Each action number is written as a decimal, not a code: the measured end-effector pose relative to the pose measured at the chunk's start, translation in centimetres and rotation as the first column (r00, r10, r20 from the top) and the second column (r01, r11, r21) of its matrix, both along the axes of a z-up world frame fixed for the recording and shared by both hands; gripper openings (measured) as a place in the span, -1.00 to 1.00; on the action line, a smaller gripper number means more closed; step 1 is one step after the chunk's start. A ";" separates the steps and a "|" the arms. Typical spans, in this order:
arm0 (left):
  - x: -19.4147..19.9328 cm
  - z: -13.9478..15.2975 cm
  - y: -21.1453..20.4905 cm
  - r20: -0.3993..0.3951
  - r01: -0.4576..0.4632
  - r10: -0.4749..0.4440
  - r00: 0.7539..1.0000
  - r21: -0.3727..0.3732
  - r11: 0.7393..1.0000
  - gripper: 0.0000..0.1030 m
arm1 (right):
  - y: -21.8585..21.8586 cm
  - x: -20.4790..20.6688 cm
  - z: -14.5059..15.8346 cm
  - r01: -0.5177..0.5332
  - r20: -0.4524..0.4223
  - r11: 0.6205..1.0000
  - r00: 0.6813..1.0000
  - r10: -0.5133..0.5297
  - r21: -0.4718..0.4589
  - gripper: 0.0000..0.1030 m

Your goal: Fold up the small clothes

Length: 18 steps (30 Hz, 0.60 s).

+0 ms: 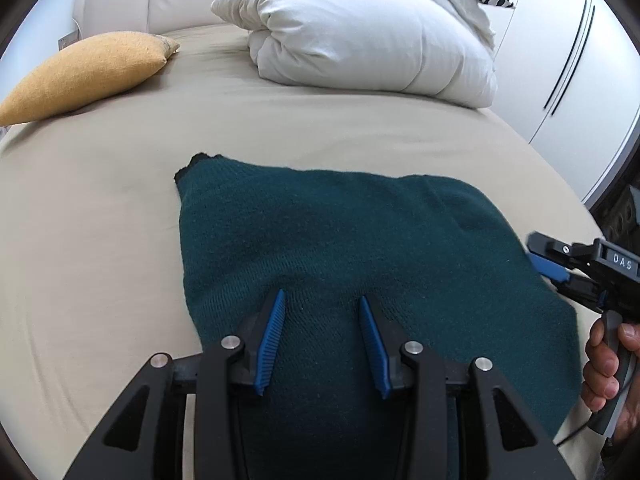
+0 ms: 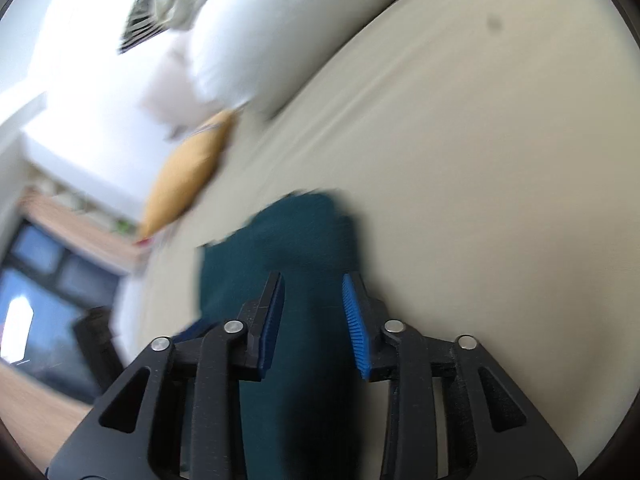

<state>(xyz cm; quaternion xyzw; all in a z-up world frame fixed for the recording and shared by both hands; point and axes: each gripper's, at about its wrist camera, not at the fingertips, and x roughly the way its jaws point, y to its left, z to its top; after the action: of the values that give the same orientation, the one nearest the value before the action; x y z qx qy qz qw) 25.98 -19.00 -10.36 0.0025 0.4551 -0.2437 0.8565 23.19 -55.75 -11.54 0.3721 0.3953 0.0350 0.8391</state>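
Observation:
A dark teal knitted garment lies folded flat on the beige bed sheet. My left gripper hovers over its near edge, jaws apart, blue pads clear of the cloth. At the garment's right edge is my right gripper, held by a person's hand. The right wrist view is blurred. There the right gripper stands open above the teal garment, with nothing pinched between its pads.
A yellow cushion lies at the far left of the bed. A bundled white duvet sits at the back. White wardrobe doors stand to the right. In the right wrist view a dark window shows beyond the bed's edge.

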 end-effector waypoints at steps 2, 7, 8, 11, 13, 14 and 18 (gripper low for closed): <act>-0.4 0.4 0.9 0.012 0.003 -0.003 1.000 -0.040 0.999 -0.19 | -0.9 -1.8 0.9 0.050 0.012 0.999 0.999 -0.050 0.004 0.12; -2.7 3.0 5.1 0.000 -0.153 0.154 0.988 -0.096 0.984 0.39 | -0.4 -4.6 3.3 0.002 0.030 0.996 1.000 0.000 -0.086 0.54; -3.2 3.5 6.1 0.013 -0.185 0.188 0.982 -0.114 0.976 0.46 | -0.2 -4.8 3.5 -0.023 0.024 0.996 0.999 0.025 -0.088 0.54; -4.0 3.6 7.3 -0.027 -0.198 0.196 0.980 -0.150 0.969 0.46 | 0.1 -5.1 3.5 -0.066 0.009 0.995 0.998 0.067 -0.072 0.54; -3.8 2.6 7.2 -0.091 -0.183 0.170 0.981 -0.154 0.971 0.46 | 0.0 -5.7 3.1 -0.082 -0.001 0.995 0.997 0.082 -0.052 0.54; -3.7 2.3 7.1 -0.111 -0.181 0.165 0.980 -0.154 0.971 0.46 | 0.7 -5.4 2.8 -0.094 -0.012 0.995 0.996 0.093 -0.046 0.52; -3.1 -0.4 5.6 -0.248 -0.160 0.115 0.962 -0.171 0.972 0.53 | 2.9 -4.5 1.6 -0.192 -0.104 0.979 0.977 0.184 -0.072 0.34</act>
<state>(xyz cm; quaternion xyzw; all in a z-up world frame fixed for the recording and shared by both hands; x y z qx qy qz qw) 22.85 -13.41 -10.76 -0.1397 0.5275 -0.2238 0.8076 18.67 -52.82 -9.90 0.2996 0.4702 0.0799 0.8263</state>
